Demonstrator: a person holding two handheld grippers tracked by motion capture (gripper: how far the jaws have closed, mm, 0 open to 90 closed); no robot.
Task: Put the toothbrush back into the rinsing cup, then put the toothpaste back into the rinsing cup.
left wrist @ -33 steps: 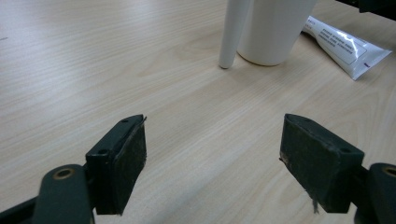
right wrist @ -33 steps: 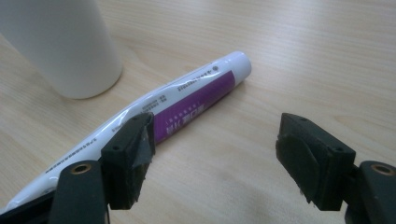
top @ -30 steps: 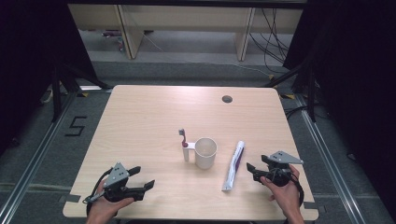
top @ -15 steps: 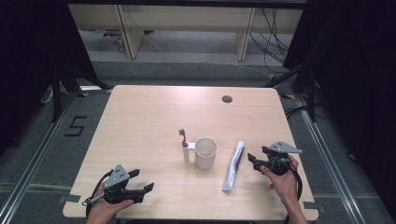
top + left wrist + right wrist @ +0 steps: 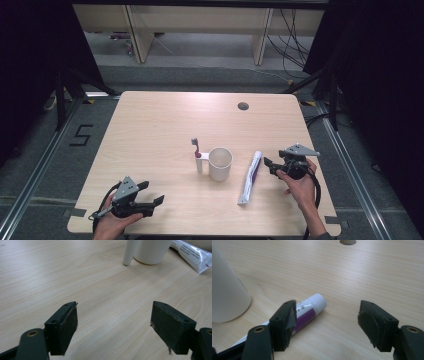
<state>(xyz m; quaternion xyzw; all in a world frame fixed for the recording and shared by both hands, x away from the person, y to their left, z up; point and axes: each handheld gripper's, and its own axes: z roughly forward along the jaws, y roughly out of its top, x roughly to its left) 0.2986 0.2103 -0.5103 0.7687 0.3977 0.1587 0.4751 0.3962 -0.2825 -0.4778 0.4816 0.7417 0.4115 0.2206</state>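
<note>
Currently on the worktop [image 5: 165, 125], a pale wood surface with a round cable hole [image 5: 243, 106] near its far edge:

Item 1, white cup [image 5: 220, 163]: upright near the middle of the worktop, mouth up.

Item 2, toothbrush [image 5: 197, 154]: white handle with a red band, standing upright just beside the cup on its left, bristle head at the top; whether it touches the cup I cannot tell.

Item 3, toothpaste tube [image 5: 251, 176]: white with a purple panel, lying flat to the right of the cup and apart from it, cap end pointing toward the far edge, flat crimped end toward the person.

Item 4, right gripper [image 5: 272, 165]: held in the person's right hand just to the right of the tube's cap end. Its fingers stand wide apart, have just been narrowing slightly, and grip nothing. In the right gripper view the tube's cap end [image 5: 313, 305] lies on the wood just past the left-hand finger, not between the 2.

Item 5, left gripper [image 5: 152, 196]: held low at the near left corner of the worktop, well apart from the cup. Its fingers stand wide open over bare wood, holding nothing.
</note>
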